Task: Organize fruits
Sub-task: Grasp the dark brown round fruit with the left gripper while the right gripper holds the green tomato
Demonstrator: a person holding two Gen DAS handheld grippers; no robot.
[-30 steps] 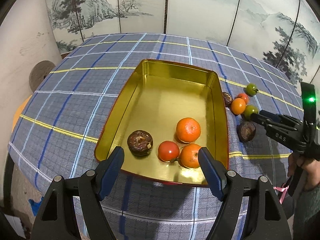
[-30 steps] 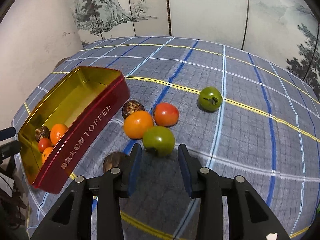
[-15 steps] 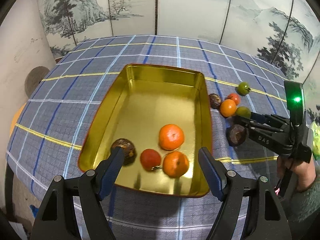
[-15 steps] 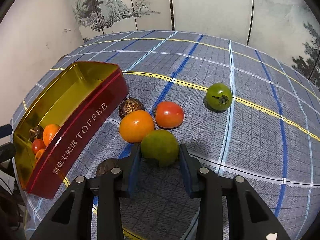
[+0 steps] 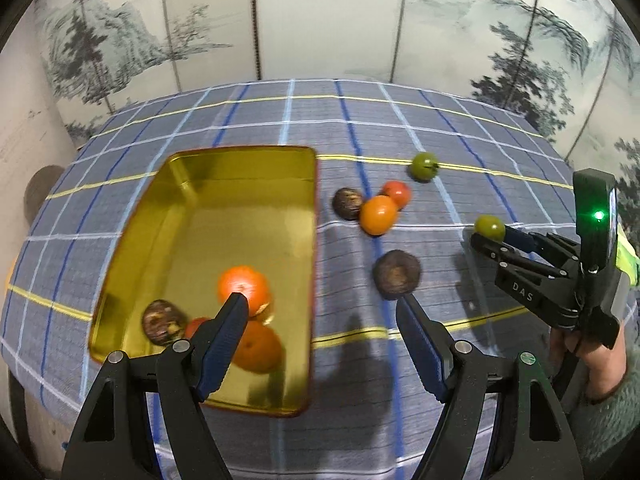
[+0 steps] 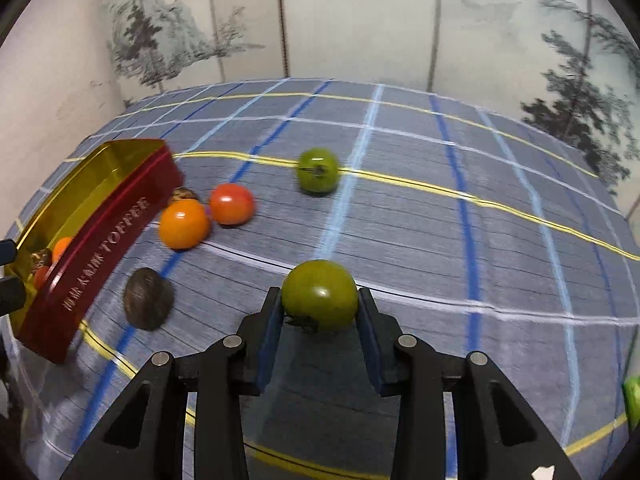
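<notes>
My right gripper [image 6: 320, 312] is shut on a green tomato [image 6: 319, 295] and holds it above the checked cloth; it shows at the right in the left wrist view [image 5: 489, 227]. My left gripper [image 5: 322, 320] is open and empty, over the near right edge of the gold toffee tin [image 5: 200, 216]. The tin holds two oranges [image 5: 242, 288], a red tomato and a brown fruit [image 5: 162, 322]. On the cloth lie an orange fruit [image 6: 184, 224], a red tomato [image 6: 231, 204], a second green tomato [image 6: 318, 170] and two brown fruits [image 6: 148, 298].
The tin's red side [image 6: 100, 256] reads TOFFEE and stands left of the loose fruits. The table's near edge [image 5: 320, 468] runs under my left gripper. A painted folding screen [image 5: 320, 20] stands behind the table.
My right gripper has shut on the green tomato and lifted it back and right, away from the fruit cluster. My left gripper has shifted right, toward the tin's right edge.
</notes>
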